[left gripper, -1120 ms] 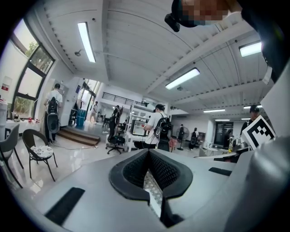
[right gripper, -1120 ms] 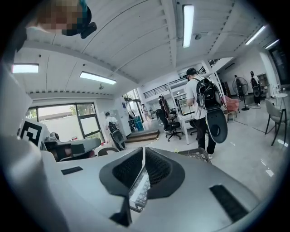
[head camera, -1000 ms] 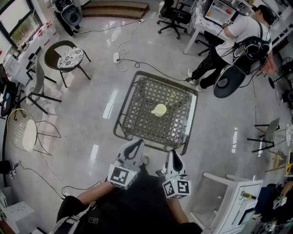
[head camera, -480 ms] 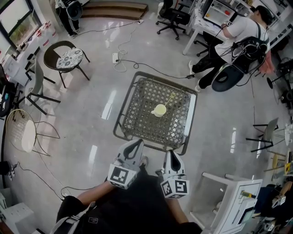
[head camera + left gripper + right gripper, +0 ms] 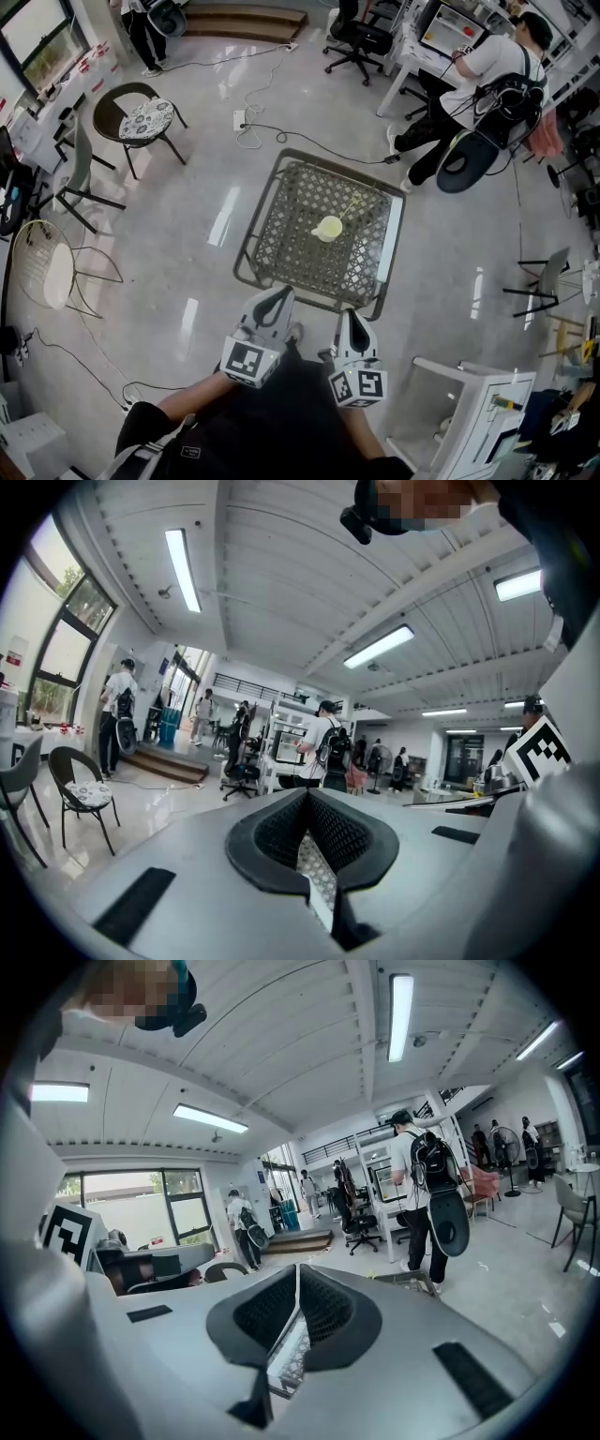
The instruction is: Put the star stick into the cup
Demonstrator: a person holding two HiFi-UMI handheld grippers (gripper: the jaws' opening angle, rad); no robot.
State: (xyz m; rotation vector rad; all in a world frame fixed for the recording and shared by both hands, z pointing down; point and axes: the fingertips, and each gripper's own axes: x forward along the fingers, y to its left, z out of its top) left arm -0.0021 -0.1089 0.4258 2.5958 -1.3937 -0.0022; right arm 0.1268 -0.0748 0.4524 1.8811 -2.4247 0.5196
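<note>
A cream cup (image 5: 328, 228) stands on the lattice-topped metal table (image 5: 291, 234), right of its middle. A thin pale yellow stick (image 5: 352, 203), the star stick, runs from the cup's far side toward the back right; I cannot tell whether its end sits inside the cup or beside it. Both grippers hang low in front of the person's body, short of the table's near edge. My left gripper (image 5: 279, 293) (image 5: 307, 795) is shut with nothing between its jaws. To its right, my right gripper (image 5: 353, 315) (image 5: 297, 1269) is also shut and empty.
A cushioned black chair (image 5: 141, 117) and a wire chair (image 5: 52, 272) stand to the left. Cables (image 5: 258, 117) trail over the glossy floor behind the table. A person (image 5: 473, 80) with a backpack sits at a desk at the back right. A white cabinet (image 5: 469, 412) stands at the near right.
Neither gripper has moved and the cup and stick are where they were. The head view shifted very slightly, and a person at the far back left walked on.
</note>
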